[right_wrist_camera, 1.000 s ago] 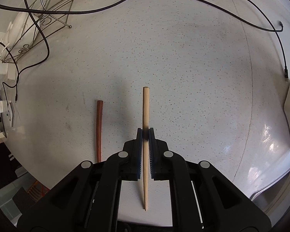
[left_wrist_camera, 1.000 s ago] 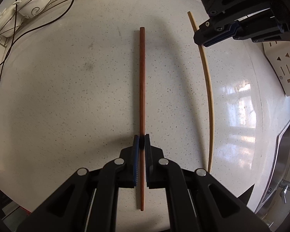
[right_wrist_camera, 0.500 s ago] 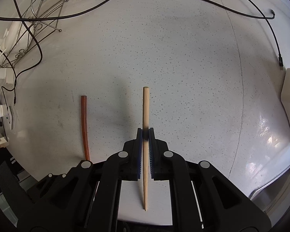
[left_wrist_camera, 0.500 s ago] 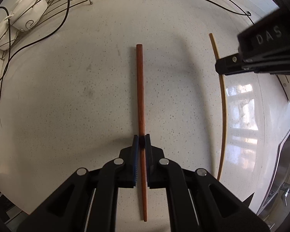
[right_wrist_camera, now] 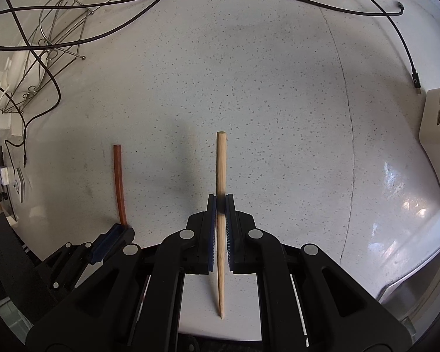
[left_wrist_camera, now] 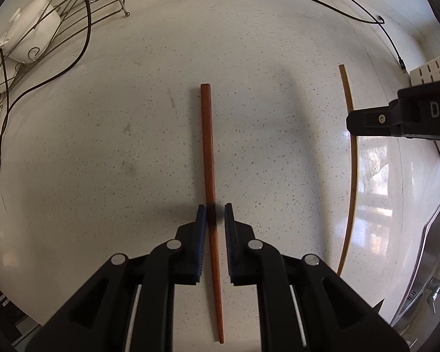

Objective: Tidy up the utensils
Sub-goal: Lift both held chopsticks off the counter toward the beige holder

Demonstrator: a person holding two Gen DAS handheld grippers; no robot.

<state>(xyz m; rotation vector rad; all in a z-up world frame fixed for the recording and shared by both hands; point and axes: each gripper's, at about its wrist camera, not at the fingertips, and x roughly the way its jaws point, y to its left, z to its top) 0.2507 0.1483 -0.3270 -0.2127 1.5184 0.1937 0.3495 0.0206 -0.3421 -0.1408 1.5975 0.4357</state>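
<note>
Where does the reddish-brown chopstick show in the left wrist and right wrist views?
Left wrist: reddish-brown chopstick runs up the centre, between the left gripper's parted fingers.
Right wrist: left of centre, beside the pale chopstick.
Shared landmark: wire rack, upper left.

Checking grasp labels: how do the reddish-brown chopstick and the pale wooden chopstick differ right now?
Colour: the reddish-brown chopstick is dark red-brown, while the pale wooden chopstick is light tan.
Grip: the left gripper has just been opening, with gaps beside the reddish-brown chopstick between its fingers; the right gripper is clamped on the pale wooden chopstick.
Shared: both are slim tapered sticks over the speckled counter, roughly parallel.
</note>
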